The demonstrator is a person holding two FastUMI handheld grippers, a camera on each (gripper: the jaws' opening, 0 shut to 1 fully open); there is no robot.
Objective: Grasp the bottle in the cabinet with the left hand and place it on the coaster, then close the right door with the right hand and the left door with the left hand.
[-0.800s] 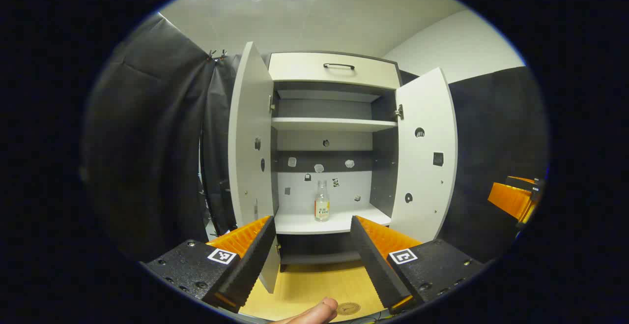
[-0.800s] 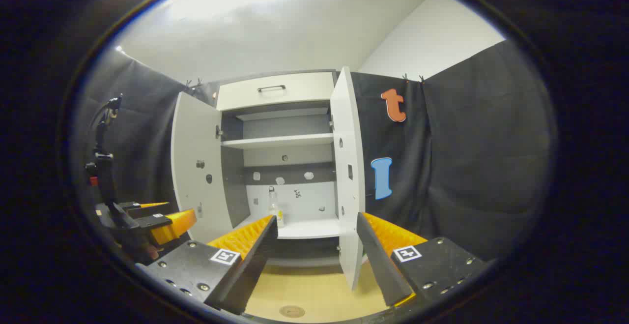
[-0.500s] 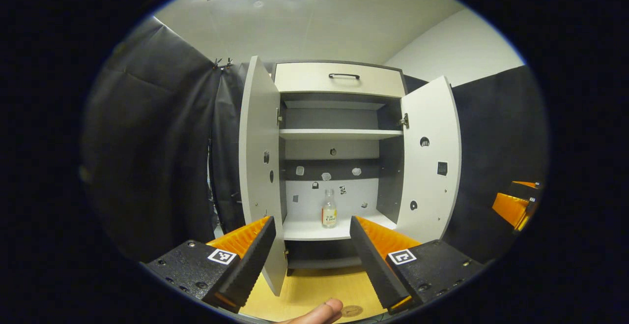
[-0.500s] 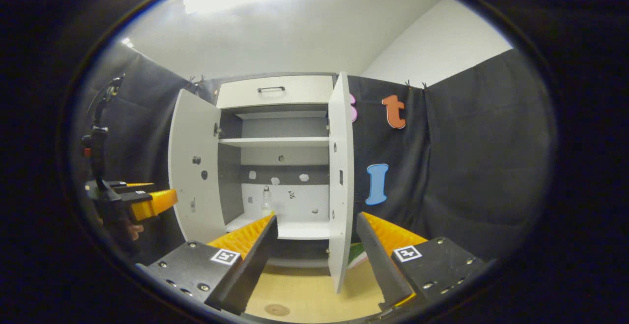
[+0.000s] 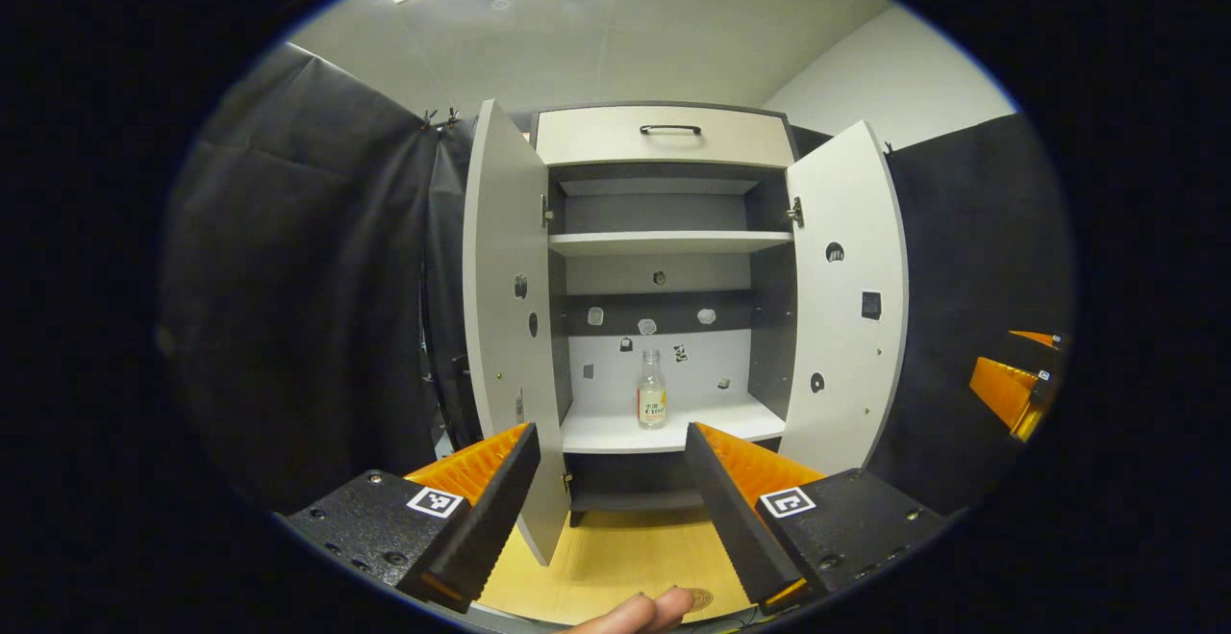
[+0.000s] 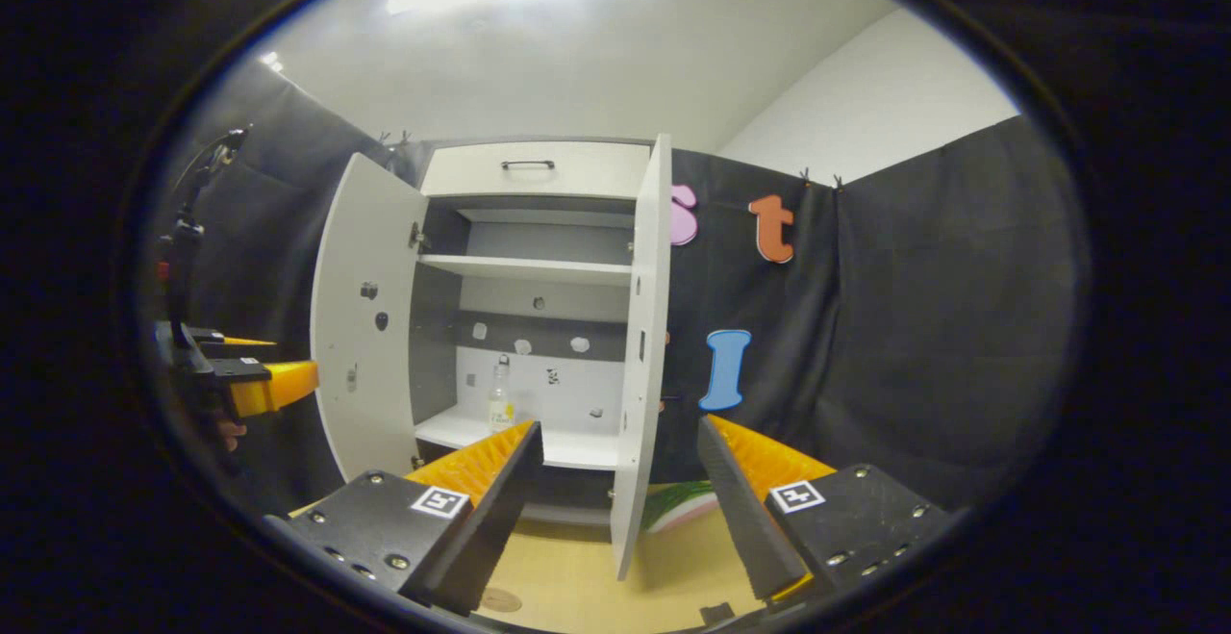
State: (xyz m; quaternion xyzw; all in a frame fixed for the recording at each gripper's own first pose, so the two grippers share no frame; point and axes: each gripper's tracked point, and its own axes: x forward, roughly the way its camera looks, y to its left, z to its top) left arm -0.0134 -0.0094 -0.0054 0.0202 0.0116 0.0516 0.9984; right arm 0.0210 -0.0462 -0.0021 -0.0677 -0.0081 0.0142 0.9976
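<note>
Standing upright on the lower shelf [image 5: 664,430] of the cabinet [image 5: 664,134], the bottle [image 5: 652,400] is untouched, both doors swung wide. Left gripper [image 5: 611,480] hangs well short of it, jaws spread, nothing between. Right gripper [image 6: 620,480] also spread and empty, right door [image 6: 642,345] edge-on between its fingers, farther off. Coaster [image 5: 699,599] on near yellow tabletop [image 5: 615,557], beside a fingertip [image 5: 654,610]

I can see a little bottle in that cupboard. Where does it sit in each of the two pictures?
Left gripper view: the bottle stands upright near the picture's middle, on the cabinet's lower shelf, above the gap between the open fingers.
Right gripper view: it stands left of middle on that shelf.
Shared landmark: the black drawer handle on top.
</note>
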